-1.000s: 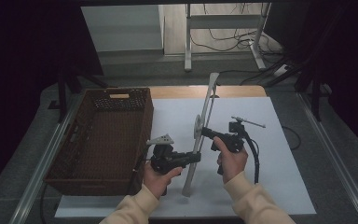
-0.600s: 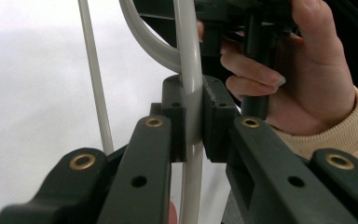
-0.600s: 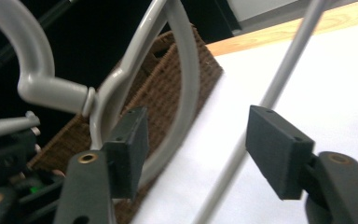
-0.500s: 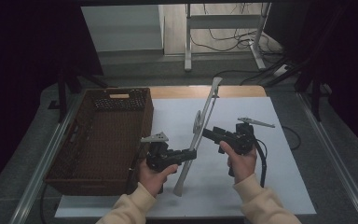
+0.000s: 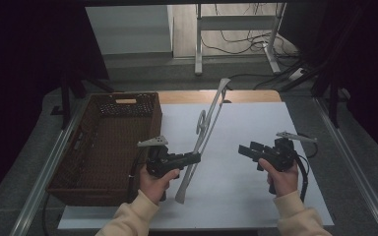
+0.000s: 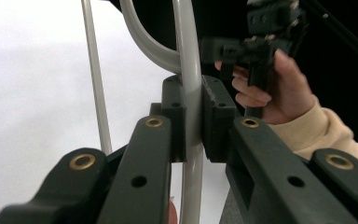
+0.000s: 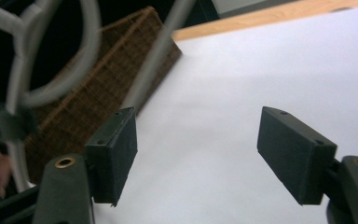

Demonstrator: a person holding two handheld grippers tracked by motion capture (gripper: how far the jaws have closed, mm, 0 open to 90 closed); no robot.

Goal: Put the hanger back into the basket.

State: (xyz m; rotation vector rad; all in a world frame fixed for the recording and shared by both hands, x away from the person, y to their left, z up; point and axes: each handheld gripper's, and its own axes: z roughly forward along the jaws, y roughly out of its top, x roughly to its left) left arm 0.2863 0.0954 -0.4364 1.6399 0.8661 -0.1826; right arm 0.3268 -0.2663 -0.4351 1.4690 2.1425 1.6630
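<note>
- High view: the left gripper (image 5: 195,158) is clamping the long grey metal frame (image 5: 207,124), which is leaning tilted over the white table (image 5: 246,196) beside the wicker basket (image 5: 98,162); the right gripper (image 5: 242,150) is hovering well apart.
- Left gripper view: the pads are squeezing the frame's tube (image 6: 192,84).
- Right gripper view: the jaws, having just been opening, are standing wide with nothing between them.
</note>
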